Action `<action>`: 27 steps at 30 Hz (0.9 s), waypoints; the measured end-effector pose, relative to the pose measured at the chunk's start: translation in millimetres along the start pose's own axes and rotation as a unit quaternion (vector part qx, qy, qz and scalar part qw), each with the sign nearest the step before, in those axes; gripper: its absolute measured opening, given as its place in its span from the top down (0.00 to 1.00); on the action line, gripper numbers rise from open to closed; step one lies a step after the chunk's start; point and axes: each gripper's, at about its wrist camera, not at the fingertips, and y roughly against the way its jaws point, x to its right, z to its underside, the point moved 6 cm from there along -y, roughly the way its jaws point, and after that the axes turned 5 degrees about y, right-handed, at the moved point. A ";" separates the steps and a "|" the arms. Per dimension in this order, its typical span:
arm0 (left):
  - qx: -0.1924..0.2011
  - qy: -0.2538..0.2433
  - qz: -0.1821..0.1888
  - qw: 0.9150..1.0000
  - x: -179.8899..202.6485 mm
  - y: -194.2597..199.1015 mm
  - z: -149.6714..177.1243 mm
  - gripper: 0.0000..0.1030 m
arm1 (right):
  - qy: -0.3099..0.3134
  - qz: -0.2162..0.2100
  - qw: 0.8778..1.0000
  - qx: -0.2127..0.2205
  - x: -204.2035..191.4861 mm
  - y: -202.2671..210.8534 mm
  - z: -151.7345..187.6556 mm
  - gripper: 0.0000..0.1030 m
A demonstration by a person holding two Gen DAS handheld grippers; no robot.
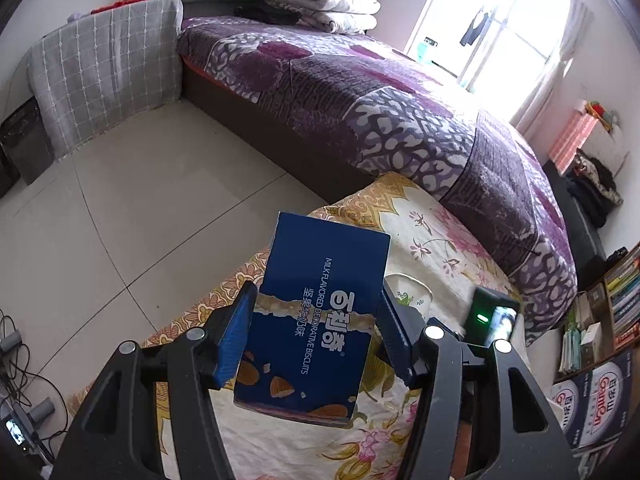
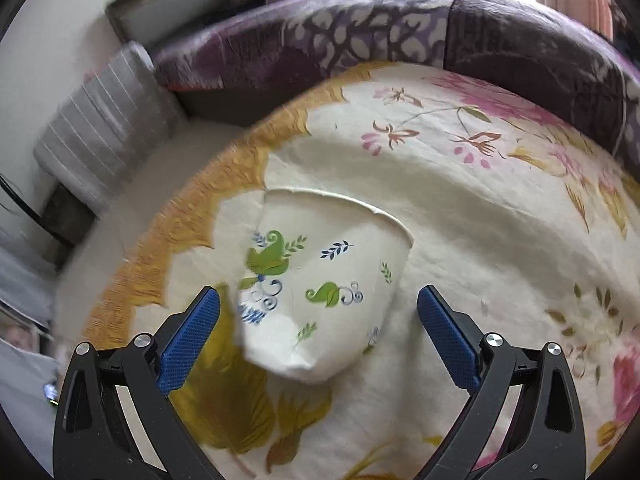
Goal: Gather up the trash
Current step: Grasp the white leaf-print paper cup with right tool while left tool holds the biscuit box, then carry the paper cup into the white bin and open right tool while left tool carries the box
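Note:
My left gripper (image 1: 318, 300) is shut on a blue biscuit box (image 1: 316, 312) and holds it above a floral cloth (image 1: 432, 240). A crushed white paper cup with green leaf prints (image 2: 320, 280) lies on its side on the floral cloth (image 2: 460, 200). It also shows behind the box in the left wrist view (image 1: 412, 292). My right gripper (image 2: 320, 300) is open, with its blue pads on either side of the cup and not touching it. The right gripper's body with a green light (image 1: 490, 318) shows beside the cup in the left wrist view.
A bed with a purple patterned cover (image 1: 380, 92) runs behind the cloth. A grey checked cushion (image 1: 104, 68) leans at the back left on the tiled floor (image 1: 120, 220). Cables (image 1: 20, 360) lie at the left. Books and cartons (image 1: 600, 340) stand at the right.

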 end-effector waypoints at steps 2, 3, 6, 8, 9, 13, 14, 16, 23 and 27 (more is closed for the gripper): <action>-0.006 -0.004 -0.003 1.000 0.8 -4.4 2.2 0.44 | 0.017 0.010 1.000 0.013 -1.7 1.1 -2.2 0.21; -0.007 -0.006 -0.006 1.000 0.8 -6.0 3.5 0.44 | 0.022 0.011 1.000 0.020 -2.4 2.1 -2.0 0.30; -0.010 -0.016 -0.012 1.000 3.3 -8.7 6.4 0.44 | -0.012 -0.003 0.999 0.035 11.4 10.8 2.0 0.41; -0.009 -0.027 -0.015 0.999 7.5 -8.9 8.9 0.44 | -0.027 -0.005 0.999 0.036 18.2 14.7 5.9 0.42; -0.008 -0.034 -0.017 0.999 10.3 -8.9 10.7 0.44 | -0.032 -0.006 0.999 0.036 20.7 17.1 8.8 0.42; -0.012 -0.055 -0.022 0.998 21.7 -11.7 21.4 0.44 | -0.056 0.002 0.998 0.029 31.2 40.7 42.8 0.42; -0.014 -0.061 -0.023 0.998 24.8 -12.7 24.9 0.44 | -0.059 0.003 0.998 0.027 31.9 44.8 47.6 0.42; -0.017 -0.070 -0.023 0.997 30.8 -14.5 31.4 0.44 | -0.072 0.003 0.997 0.025 35.7 61.9 68.6 0.42; -0.034 -0.113 -0.018 0.993 66.2 -23.2 61.8 0.44 | -0.105 0.004 0.994 0.034 54.1 115.2 133.3 0.41; -0.040 -0.144 -0.017 0.989 93.8 -26.7 85.1 0.44 | -0.106 0.020 0.993 0.040 77.6 148.7 162.6 0.41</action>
